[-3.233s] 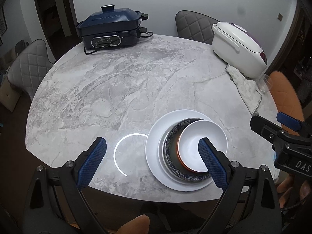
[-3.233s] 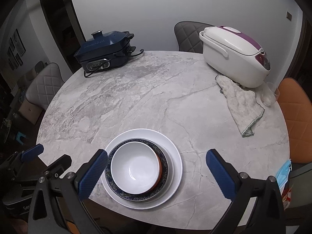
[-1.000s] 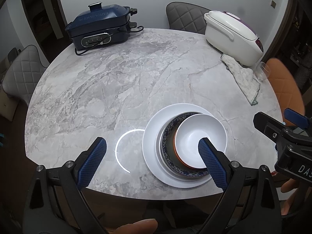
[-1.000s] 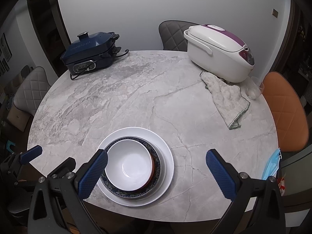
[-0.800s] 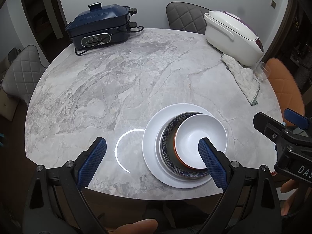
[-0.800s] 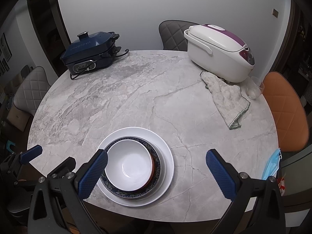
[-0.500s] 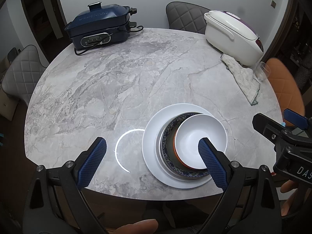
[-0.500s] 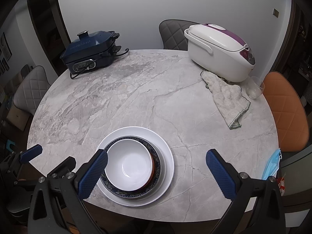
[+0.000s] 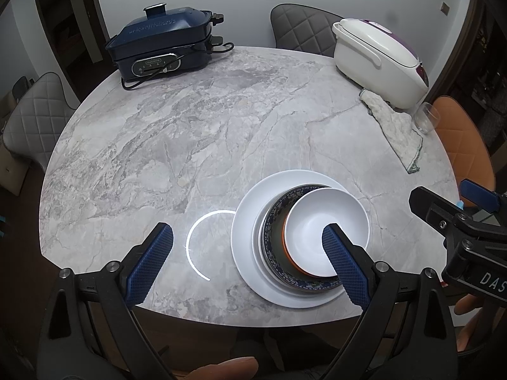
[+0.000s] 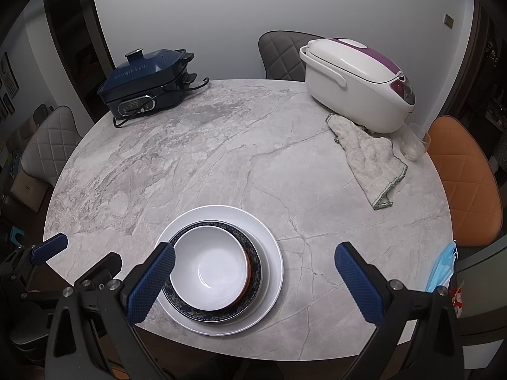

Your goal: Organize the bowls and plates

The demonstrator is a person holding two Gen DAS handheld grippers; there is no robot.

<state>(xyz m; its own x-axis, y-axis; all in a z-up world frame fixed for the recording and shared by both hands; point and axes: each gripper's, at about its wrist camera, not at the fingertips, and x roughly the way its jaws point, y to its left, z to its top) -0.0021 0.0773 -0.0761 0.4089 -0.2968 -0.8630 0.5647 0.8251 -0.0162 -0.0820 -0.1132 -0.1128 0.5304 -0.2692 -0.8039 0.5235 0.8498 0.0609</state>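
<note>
Right tongs point(image 9: 469, 202) marked "DAS" (cut off).

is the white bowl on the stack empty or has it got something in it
Empty: the white bowl shows only bare, glossy white inside in both views.

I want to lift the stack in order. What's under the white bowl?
Under the white bowl an orange-rimmed dish peeks out, on a blue patterned plate, on a large white plate. Anything else between them is covered.

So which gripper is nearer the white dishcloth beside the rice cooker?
Right. The right gripper hangs open over the table's near edge with the dishcloth ahead to its right; the left gripper, also open, sits further left, beyond the stacked dishes.
</note>
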